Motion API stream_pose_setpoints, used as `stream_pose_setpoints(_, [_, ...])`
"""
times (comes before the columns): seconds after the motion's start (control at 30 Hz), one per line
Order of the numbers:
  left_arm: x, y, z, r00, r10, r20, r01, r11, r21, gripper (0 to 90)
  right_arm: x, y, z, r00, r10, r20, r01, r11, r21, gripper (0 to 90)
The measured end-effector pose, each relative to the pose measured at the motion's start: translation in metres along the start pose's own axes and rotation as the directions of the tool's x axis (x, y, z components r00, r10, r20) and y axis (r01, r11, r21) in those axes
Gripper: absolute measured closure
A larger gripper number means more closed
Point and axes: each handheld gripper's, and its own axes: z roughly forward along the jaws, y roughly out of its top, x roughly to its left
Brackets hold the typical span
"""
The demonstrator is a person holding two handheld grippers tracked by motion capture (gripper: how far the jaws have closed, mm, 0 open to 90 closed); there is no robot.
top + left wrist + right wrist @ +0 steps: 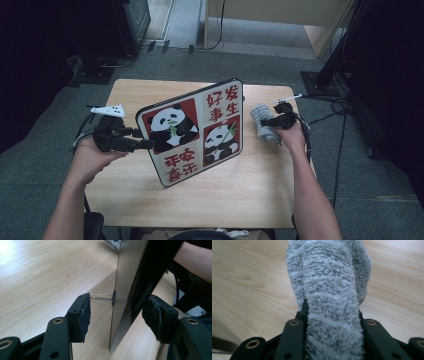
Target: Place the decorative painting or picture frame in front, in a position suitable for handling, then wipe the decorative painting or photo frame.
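While fluffy grey cloth (332,290) bunches, right tool (332,322) clamps.

Both grippers were black, the left gripper (142,139) topped with a white plate, the right gripper (265,121) trailing a black cable. The left gripper's fingers (83,315) carried frayed dark fabric pads, and brass-ringed screw holes marked the arms. Forearms were bare, no sleeves seen

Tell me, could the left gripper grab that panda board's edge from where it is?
Probably yes. The left gripper already has its jaws either side of the board, whose thin edge stands between the pads with gaps on both sides. Nothing blocks it; the right gripper is busy holding the cloth.
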Motion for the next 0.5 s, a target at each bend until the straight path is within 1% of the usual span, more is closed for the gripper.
stream_pose_setpoints(0.03, [-0.001, 0.000, 0.002, 1.0000, 0.003, 0.001, -0.003, 1.0000, 0.004, 40.6, 0.002, 0.001, -0.004, 0.9999, -0.009, -0.009, 0.009, 1.000, 0.003, 68.4])
stream_pose_setpoints(0.07, [-0.001, 0.000, 0.003, 0.9999, 0.011, -0.001, -0.011, 0.9999, 0.007, 40.9, 0.005, 0.003, -0.007, 0.9997, -0.022, -0.012, 0.022, 1.000, -0.002, 68.3])
stream_pose_setpoints(0.13, [-0.003, 0.001, 0.008, 0.9997, 0.024, -0.004, -0.024, 0.9996, 0.014, 41.8, 0.010, 0.005, -0.016, 0.9986, -0.040, -0.033, 0.040, 0.999, -0.012, 68.1])
stream_pose_setpoints(0.17, [-0.003, 0.001, 0.008, 0.9997, 0.024, -0.004, -0.024, 0.9996, 0.014, 42.9, 0.010, 0.005, -0.016, 0.9986, -0.040, -0.033, 0.040, 0.999, -0.012, 68.1])
stream_pose_setpoints(0.2, [-0.003, 0.001, 0.009, 0.9998, 0.022, -0.002, -0.022, 0.9997, 0.012, 42.9, 0.014, 0.006, -0.021, 0.9977, -0.050, -0.047, 0.049, 0.999, -0.022, 67.8])
stream_pose_setpoints(0.23, [-0.003, 0.001, 0.010, 0.9998, 0.020, 0.004, -0.020, 0.9997, 0.010, 45.1, 0.016, 0.007, -0.024, 0.9973, -0.052, -0.052, 0.050, 0.998, -0.026, 67.8])
stream_pose_setpoints(0.27, [-0.003, 0.001, 0.011, 0.9997, 0.024, -0.001, -0.024, 0.9996, 0.014, 46.3, 0.019, 0.007, -0.026, 0.9970, -0.057, -0.053, 0.056, 0.998, -0.030, 67.8])
stream_pose_setpoints(0.37, [-0.001, 0.000, 0.015, 0.9998, 0.019, -0.010, -0.019, 0.9998, 0.011, 45.1, 0.024, 0.008, -0.032, 0.9948, -0.078, -0.064, 0.077, 0.997, -0.029, 67.9])
stream_pose_setpoints(0.4, [-0.001, 0.000, 0.016, 0.9995, 0.027, -0.015, -0.026, 0.9995, 0.016, 44.4, 0.026, 0.009, -0.035, 0.9947, -0.078, -0.068, 0.076, 0.997, -0.031, 67.9])
stream_pose_setpoints(0.47, [0.000, -0.002, 0.018, 0.9997, 0.022, -0.010, -0.022, 0.9997, 0.014, 45.3, 0.030, 0.012, -0.040, 0.9941, -0.080, -0.073, 0.078, 0.997, -0.025, 67.9])
stream_pose_setpoints(0.5, [0.002, -0.003, 0.019, 0.9999, 0.016, 0.000, -0.016, 0.9998, 0.010, 46.3, 0.032, 0.013, -0.043, 0.9938, -0.081, -0.077, 0.079, 0.997, -0.025, 67.9])
